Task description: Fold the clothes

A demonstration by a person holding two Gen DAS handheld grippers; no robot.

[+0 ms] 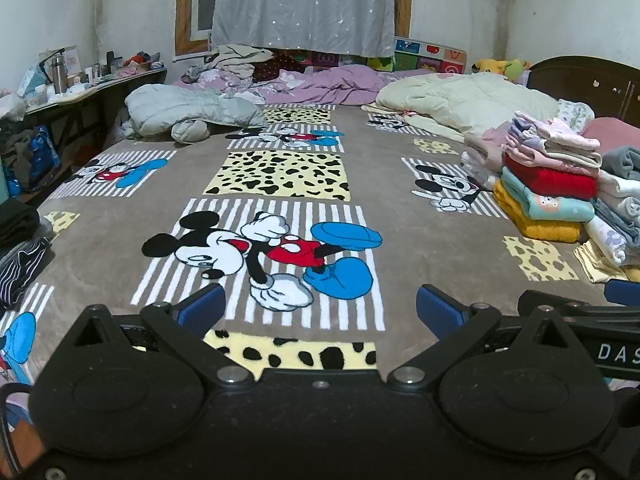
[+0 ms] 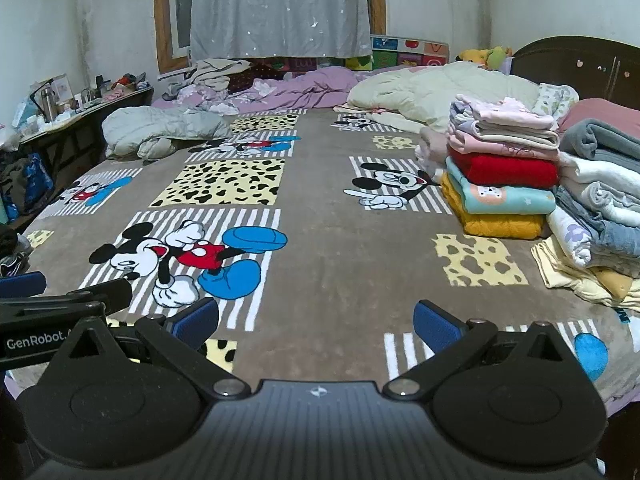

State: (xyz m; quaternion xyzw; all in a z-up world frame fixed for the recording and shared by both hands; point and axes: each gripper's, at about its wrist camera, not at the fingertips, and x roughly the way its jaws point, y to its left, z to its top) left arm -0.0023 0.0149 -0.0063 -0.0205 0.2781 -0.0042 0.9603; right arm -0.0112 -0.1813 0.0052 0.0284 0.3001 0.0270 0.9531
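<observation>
Plush cartoon blanket [image 1: 400, 216] flat w/ folded stack [image 2: 502, 172]; both grippers empty, spread.

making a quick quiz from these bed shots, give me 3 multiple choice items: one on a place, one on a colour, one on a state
1. Where is the folded stack?
A. right side of the blanket
B. on the desk
C. on the floor

2. What colour is its bottom garment?
A. green
B. yellow
C. black

3. How are the left tongs and right tongs?
A. both open, empty
B. both shut on cloth
C. one holding a sock

Answers: 1 A, the stack sits on the blanket at right; 2 B, mustard yellow under teal; 3 A, only blanket shows between the blue pads.
</observation>
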